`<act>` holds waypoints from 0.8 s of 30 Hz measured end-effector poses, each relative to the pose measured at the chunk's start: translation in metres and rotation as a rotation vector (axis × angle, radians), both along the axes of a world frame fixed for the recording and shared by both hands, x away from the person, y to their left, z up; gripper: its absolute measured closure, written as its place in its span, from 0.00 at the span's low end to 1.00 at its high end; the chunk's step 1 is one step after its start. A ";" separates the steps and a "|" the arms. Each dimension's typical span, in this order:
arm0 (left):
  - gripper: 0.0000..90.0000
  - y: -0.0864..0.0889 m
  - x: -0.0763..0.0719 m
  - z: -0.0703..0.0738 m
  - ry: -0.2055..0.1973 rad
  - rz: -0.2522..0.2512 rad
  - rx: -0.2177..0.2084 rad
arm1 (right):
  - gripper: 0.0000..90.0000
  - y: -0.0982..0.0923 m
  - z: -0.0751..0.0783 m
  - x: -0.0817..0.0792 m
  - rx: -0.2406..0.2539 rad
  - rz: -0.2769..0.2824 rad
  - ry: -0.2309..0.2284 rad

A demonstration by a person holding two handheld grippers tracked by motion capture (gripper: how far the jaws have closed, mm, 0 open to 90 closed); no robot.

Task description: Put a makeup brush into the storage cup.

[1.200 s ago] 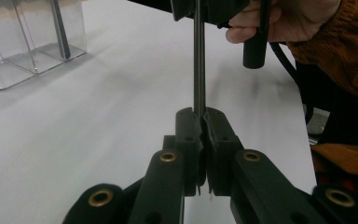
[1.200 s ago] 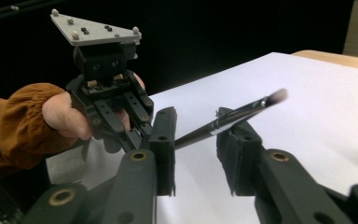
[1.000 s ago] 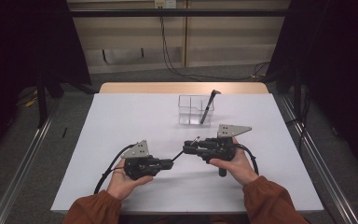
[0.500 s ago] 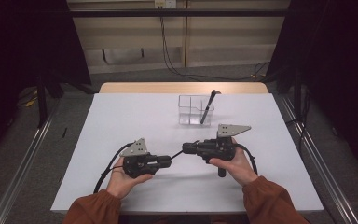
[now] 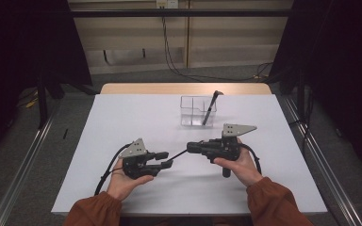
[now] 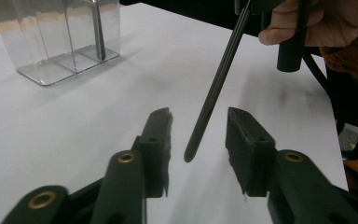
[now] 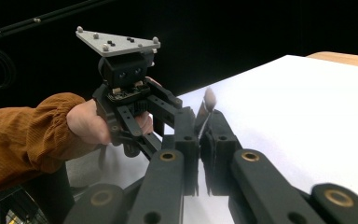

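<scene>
Now the left claw [image 6: 198,128] has just been spreading off the black pen [image 6: 214,88], leaving it pinched solely by the right claw [image 7: 204,122], handover done.

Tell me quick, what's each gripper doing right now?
Left tongs: open, just been opening, pen between them untouched.
Right tongs: closed on the pen.

pen [image 5: 179,154] between grippers, organizer [image 5: 197,111] behind
</scene>
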State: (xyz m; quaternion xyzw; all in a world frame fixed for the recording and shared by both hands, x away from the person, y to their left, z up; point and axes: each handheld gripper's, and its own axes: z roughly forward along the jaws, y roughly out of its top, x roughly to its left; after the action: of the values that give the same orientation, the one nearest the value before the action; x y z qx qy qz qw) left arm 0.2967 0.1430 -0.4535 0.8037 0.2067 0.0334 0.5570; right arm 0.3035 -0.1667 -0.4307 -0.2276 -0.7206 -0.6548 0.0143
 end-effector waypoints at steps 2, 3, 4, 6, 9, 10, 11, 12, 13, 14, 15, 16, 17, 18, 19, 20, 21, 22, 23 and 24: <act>0.57 0.001 0.000 0.000 0.002 0.020 0.004 | 0.95 -0.001 0.000 0.000 -0.001 -0.001 0.003; 0.53 0.002 0.000 0.000 0.001 0.025 0.008 | 0.95 -0.002 0.001 0.001 -0.002 -0.006 0.003; 0.50 0.002 0.000 0.001 0.000 0.034 0.012 | 0.95 -0.003 0.001 0.001 0.000 -0.008 0.002; 0.45 0.003 -0.001 0.001 0.002 0.047 0.013 | 0.95 -0.005 0.001 0.001 0.002 -0.012 0.003; 0.35 0.003 0.000 0.001 0.017 0.070 0.001 | 0.95 -0.007 0.001 0.002 -0.006 -0.019 0.007; 0.33 0.002 0.001 0.002 0.030 0.077 -0.013 | 0.95 -0.008 0.001 0.002 -0.011 -0.020 0.007; 0.30 0.001 0.001 0.002 0.021 0.082 -0.010 | 0.95 -0.009 0.001 0.002 -0.014 -0.021 0.007; 0.28 0.001 0.001 0.002 0.014 0.085 -0.008 | 0.95 -0.009 0.001 0.003 -0.014 -0.023 0.007; 0.25 0.001 0.001 0.002 0.015 0.086 -0.002 | 0.95 -0.010 0.001 0.003 -0.016 -0.026 0.007; 0.22 0.001 0.001 0.002 0.018 0.093 0.006 | 0.95 -0.010 0.001 0.003 -0.018 -0.029 0.003; 0.19 0.002 0.001 0.002 0.018 0.098 0.016 | 0.95 -0.011 0.002 0.003 -0.019 -0.030 0.001; 0.17 0.003 0.001 0.002 0.022 0.105 0.025 | 0.95 -0.012 0.002 0.003 -0.020 -0.029 0.001; 0.15 0.004 0.002 0.003 0.031 0.119 0.022 | 0.95 -0.012 0.002 0.003 -0.021 -0.032 0.001; 0.12 0.006 0.002 0.004 0.041 0.131 0.015 | 0.95 -0.013 0.003 0.003 -0.021 -0.034 0.003; 0.11 0.007 0.002 0.004 0.042 0.137 0.013 | 0.95 -0.015 0.003 0.003 -0.023 -0.037 0.003; 0.10 0.009 0.002 0.005 0.040 0.146 0.009 | 0.95 -0.015 0.003 0.003 -0.024 -0.037 0.007; 0.09 0.011 0.003 0.007 0.037 0.149 0.005 | 0.95 -0.016 0.003 0.004 -0.028 -0.037 0.011; 0.09 0.012 0.003 0.008 0.035 0.154 -0.001 | 0.95 -0.017 0.003 0.004 -0.031 -0.040 0.008; 0.08 0.013 0.004 0.009 0.039 0.164 -0.016 | 0.95 -0.018 0.003 0.004 -0.029 -0.041 0.011; 0.07 0.014 0.005 0.010 0.044 0.165 -0.024 | 0.95 -0.019 0.002 0.005 -0.026 -0.042 0.025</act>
State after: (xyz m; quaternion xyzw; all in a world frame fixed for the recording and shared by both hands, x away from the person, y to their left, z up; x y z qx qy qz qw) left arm 0.3020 0.1568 -0.4432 0.7775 0.2849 0.0592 0.5575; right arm 0.3084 -0.1856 -0.4285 -0.2510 -0.7240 -0.6425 0.0064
